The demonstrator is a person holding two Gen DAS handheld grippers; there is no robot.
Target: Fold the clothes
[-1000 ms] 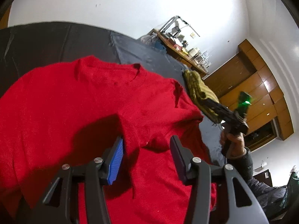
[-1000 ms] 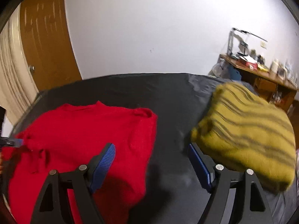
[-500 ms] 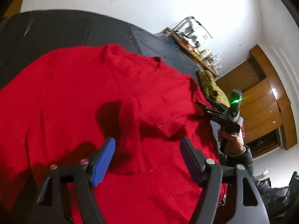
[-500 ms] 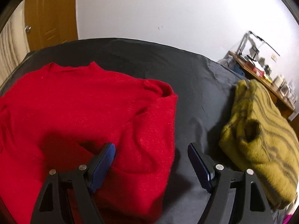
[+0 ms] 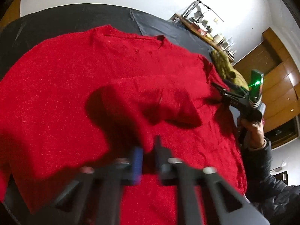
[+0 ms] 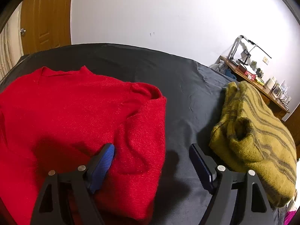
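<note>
Red sweater [image 5: 78,78] lay spread on the black cover [image 6: 142,69] of what looked like a bed, neckline toward the far wall, with 1 sleeve folded inward across the chest and the right side already turned over into a thick doubled edge. It appeared a soft, fuzzy knit, light but bulky, likely to sag and stretch if lifted by a single layer, so a hold on a folded edge or a hem corner, taking all layers, would serve best. The left gripper [image 5: 148,150] stood with its fingers drawn nearly together on a raised pinch of the red knit at the sleeve's end; motion blur kept me from confirming a firm grasp. The right gripper [image 6: 151,161] hung with its jaws spread wide, 1 blue pad over the sweater's folded right edge and the other above bare cover, holding nothing. An olive striped sweater [image 6: 258,136] sat folded in a soft heap well to the right. A cluttered desk [image 6: 253,75] stood beyond against the white wall.
</note>
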